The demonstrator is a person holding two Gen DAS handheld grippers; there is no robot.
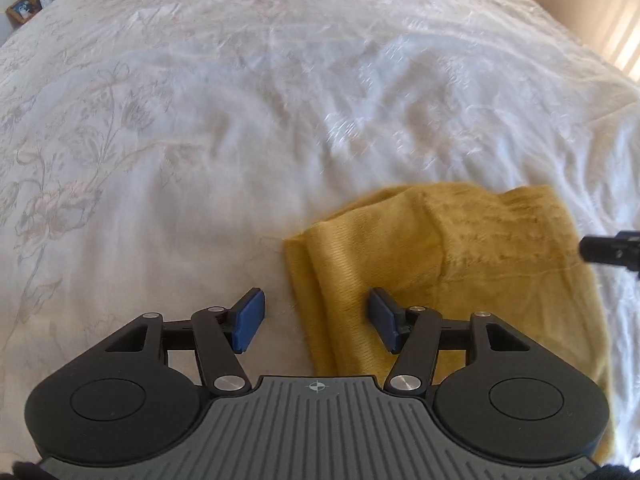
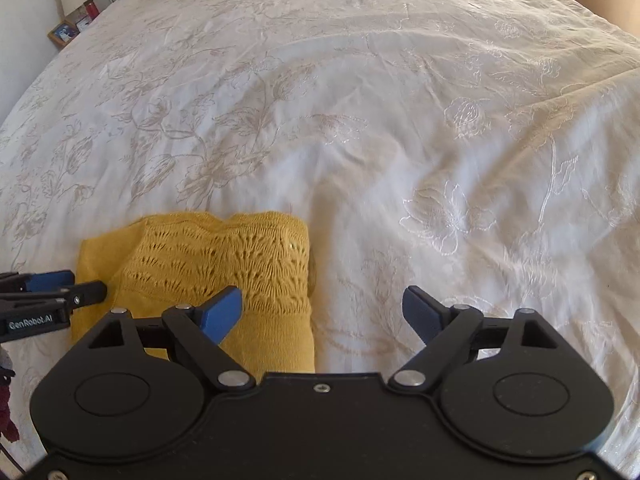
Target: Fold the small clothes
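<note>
One mustard-yellow knitted garment [image 2: 208, 276] lies folded compact, near on the white floral bedspread [image 2: 360, 120] | left gripper [image 1: 316, 320] spread wide, empty, over its left edge | right gripper [image 2: 322, 314] likewise at its right edge | I judge folding nearly done.

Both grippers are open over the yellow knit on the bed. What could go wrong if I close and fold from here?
The left gripper straddles the left edge of the knit, which looks layered; closing may catch only the top layer, or the bedspread too.

The right gripper has one finger over the knit's right edge and the other over bare bedspread, so it may pinch bedding.

The open lace section could snag a fingertip.
</note>
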